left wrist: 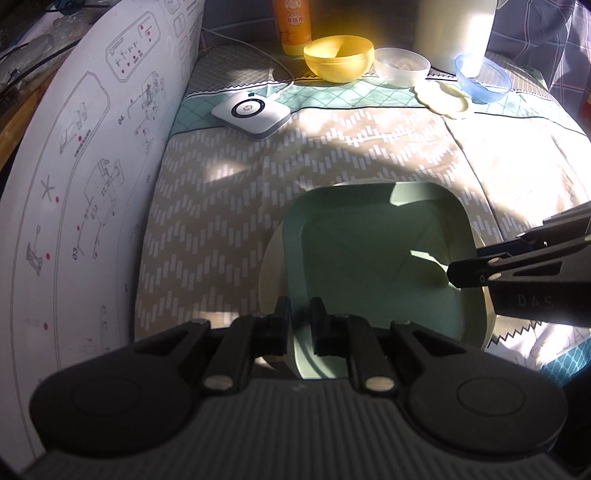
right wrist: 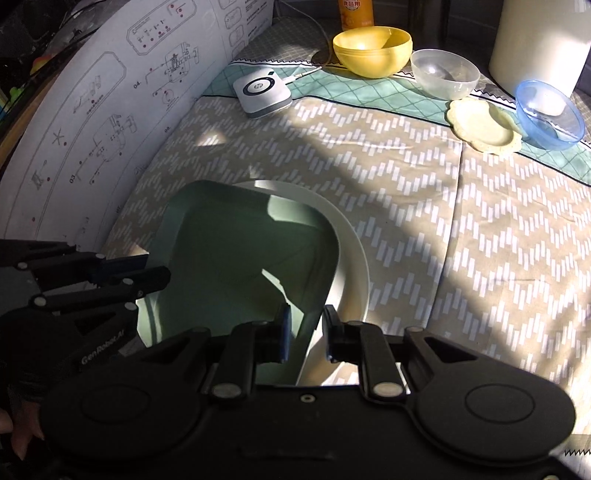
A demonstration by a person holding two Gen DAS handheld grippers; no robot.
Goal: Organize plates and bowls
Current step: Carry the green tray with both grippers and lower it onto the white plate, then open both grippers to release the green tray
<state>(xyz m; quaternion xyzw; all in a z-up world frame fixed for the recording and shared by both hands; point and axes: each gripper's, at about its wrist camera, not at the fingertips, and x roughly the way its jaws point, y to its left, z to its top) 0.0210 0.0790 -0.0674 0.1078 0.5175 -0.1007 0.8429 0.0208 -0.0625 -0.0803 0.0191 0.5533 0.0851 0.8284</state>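
Grippers share 1 load: left gripper (left wrist: 299, 328) and right gripper (right wrist: 306, 332) each pinch a rim of the green square plate (left wrist: 373, 258), keeping it level just above the white round plate (right wrist: 354, 258), probably for stacking. Bowls (right wrist: 373, 48) sit well apart.

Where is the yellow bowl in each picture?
Left wrist view: the yellow bowl sits at top centre, right of the orange bottle.
Right wrist view: the yellow bowl sits at top, right of centre.
Shared landmark: the clear bowl stands just right of it in both.
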